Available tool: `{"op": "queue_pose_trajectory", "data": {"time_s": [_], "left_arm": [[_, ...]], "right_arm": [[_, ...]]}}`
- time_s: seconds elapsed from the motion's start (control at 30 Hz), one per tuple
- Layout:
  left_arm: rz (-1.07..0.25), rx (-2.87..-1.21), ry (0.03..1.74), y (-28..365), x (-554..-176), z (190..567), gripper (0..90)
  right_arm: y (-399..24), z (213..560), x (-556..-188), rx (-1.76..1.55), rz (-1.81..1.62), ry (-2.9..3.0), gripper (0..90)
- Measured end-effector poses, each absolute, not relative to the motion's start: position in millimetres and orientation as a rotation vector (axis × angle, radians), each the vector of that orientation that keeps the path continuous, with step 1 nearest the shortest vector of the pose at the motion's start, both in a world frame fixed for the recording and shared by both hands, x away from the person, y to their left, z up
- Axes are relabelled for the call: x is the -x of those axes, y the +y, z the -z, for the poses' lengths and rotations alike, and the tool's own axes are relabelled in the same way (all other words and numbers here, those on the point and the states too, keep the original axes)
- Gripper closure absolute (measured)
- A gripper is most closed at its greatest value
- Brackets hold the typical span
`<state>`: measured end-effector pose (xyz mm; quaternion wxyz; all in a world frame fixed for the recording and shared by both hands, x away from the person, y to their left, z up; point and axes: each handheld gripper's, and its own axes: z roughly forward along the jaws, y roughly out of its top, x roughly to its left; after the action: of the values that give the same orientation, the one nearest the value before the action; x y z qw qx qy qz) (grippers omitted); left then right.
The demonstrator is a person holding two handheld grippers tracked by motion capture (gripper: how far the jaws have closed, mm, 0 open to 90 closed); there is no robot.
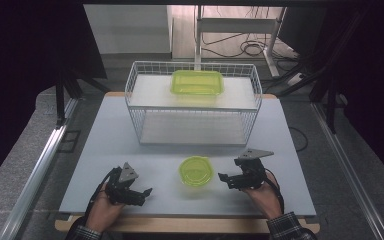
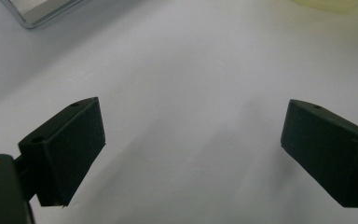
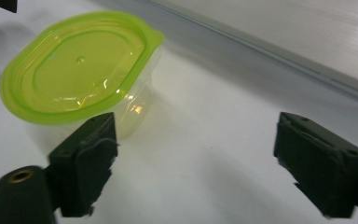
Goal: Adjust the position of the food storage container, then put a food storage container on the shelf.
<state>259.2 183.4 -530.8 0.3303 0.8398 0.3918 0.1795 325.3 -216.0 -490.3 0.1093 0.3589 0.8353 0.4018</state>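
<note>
A small clear tub with a lime-green lid (image 1: 196, 171) stands on the white table (image 1: 110, 140) between my two grippers. The tub (image 3: 79, 65) shows again in the right gripper view, ahead and to the left of the jaws and apart from them. My right gripper (image 1: 225, 181) (image 3: 196, 154) is open just right of the tub, with bare table between its pads. Left of the tub, my left gripper (image 1: 145, 195) (image 2: 191, 140) rests low over the table, open and holding nothing. A larger rectangular green-lidded container (image 1: 197, 82) sits on the upper shelf of a white wire basket (image 1: 130, 92).
The wire basket takes up the far middle of the table, and its base runs across the top right of the right gripper view (image 3: 279, 46). A metal corner (image 2: 37, 14) shows at the top left of the left gripper view. Dark floor and cables lie beyond the table.
</note>
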Motion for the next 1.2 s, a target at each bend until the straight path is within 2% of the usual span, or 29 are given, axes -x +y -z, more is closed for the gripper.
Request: {"op": "queue_pose_trajectory", "data": {"time_s": [0.23,0.83,1.1,1.2], "left_arm": [[-0.47,-2.197,1.024,182.7,-259.1,531.2,5.9],[-0.466,-2.212,1.018,181.9,-259.3,531.9,5.9],[-0.469,-2.214,1.018,181.8,-259.3,532.1,5.9],[-0.47,-2.212,1.019,181.7,-259.3,532.2,6.0]], "right_arm": [[-220.9,491.8,-320.1,-1.042,-1.203,2.465,5.9],[-216.4,491.5,-320.7,-1.102,-1.193,2.473,1.2],[-207.0,481.9,-321.0,-1.073,-1.204,2.481,4.0],[-201.8,479.9,-325.8,-1.095,-1.204,2.511,9.0]]}}
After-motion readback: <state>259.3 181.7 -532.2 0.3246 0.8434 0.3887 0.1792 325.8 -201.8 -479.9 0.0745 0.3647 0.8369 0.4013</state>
